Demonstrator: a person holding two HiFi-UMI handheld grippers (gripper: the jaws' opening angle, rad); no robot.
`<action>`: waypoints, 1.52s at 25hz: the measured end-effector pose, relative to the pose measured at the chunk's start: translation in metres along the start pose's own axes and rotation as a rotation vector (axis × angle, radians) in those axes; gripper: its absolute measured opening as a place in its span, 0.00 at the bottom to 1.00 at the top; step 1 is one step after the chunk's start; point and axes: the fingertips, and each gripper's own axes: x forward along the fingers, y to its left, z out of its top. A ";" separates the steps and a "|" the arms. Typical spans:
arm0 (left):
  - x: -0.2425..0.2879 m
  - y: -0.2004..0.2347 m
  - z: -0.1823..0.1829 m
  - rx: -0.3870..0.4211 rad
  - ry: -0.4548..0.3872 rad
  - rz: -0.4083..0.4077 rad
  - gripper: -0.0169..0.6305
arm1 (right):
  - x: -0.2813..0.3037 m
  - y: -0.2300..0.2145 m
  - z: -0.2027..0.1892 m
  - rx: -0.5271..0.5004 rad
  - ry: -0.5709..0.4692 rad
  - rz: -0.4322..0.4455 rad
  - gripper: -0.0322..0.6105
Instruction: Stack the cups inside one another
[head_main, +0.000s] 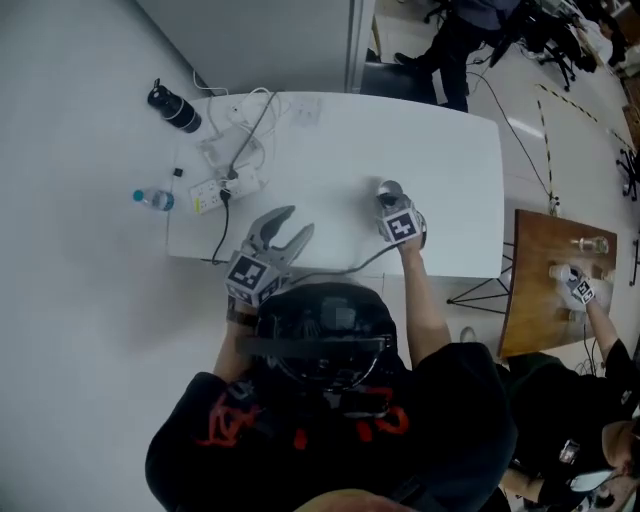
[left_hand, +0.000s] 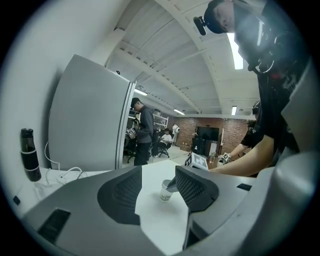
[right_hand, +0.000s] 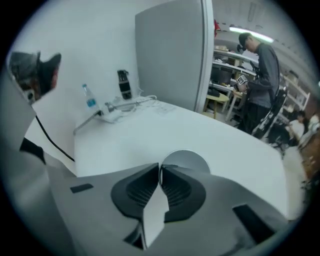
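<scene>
White table, pale see-through cup, and there's the left gripper and right gripper, both grey with dark ribbed pads, each carrying a black-and-white square-marker cube. Black bottle, clear water bottle with blue on it, brown wooden board, person's top black with red print

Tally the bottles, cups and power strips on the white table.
Bottles: 2, the black bottle and the water bottle
Cup: 1
Power strip: 1
Total: 4
</scene>
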 end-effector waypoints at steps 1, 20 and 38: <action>0.004 -0.002 -0.009 0.009 0.027 0.011 0.37 | -0.002 0.013 0.004 0.051 -0.044 0.098 0.10; -0.002 0.048 -0.145 0.266 0.417 0.167 0.49 | -0.069 0.090 0.069 -0.011 -0.239 0.562 0.09; 0.010 0.071 -0.191 0.328 0.493 0.206 0.49 | -0.052 0.235 0.094 -0.015 -0.169 1.011 0.25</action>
